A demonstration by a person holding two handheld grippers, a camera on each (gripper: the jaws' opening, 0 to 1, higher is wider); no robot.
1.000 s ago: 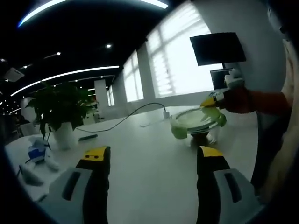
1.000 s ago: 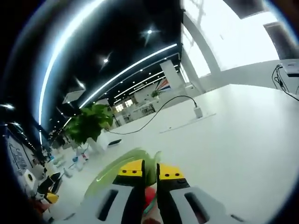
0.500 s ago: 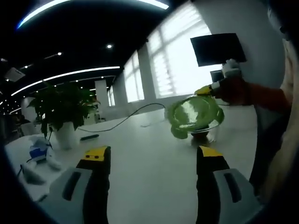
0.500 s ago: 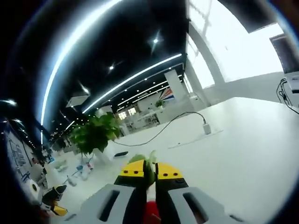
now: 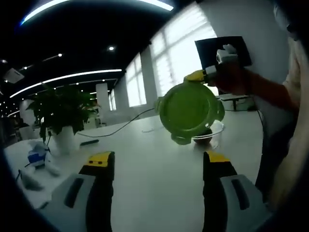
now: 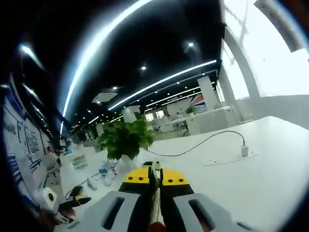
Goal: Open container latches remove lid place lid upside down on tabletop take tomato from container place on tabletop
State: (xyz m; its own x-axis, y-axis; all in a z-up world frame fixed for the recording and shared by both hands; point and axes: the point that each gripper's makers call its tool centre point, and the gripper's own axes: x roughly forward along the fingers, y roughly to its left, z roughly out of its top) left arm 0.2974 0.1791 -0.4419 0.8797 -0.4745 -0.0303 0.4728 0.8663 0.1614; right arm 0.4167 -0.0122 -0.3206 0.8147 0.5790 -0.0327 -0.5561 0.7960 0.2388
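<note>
Left tongs (image 5: 158, 159): hovering above the white surface (image 5: 145, 159), jaws spread wide apart, gripping nothing, touching nothing.

Right tongs (image 6: 154, 176): closing down on the edge of the green lid (image 5: 189, 110), jaws nearly together with only the lid's thin rim between them; in the right gripper view, lid appearing edge-on as a pale sliver running between the yellow-tipped jaws. In the left gripper view, right tongs coming in from the upper right, holding the lid raised in the air and tilted, its round green face turning toward the camera.

Clear container (image 5: 208, 135): sitting on the surface directly below and behind the lifted lid, uncovered, with a dark rounded item inside, too dim to identify.

Potted plant (image 5: 60, 113), white cable (image 5: 120, 126): resting farther back on the surface.
</note>
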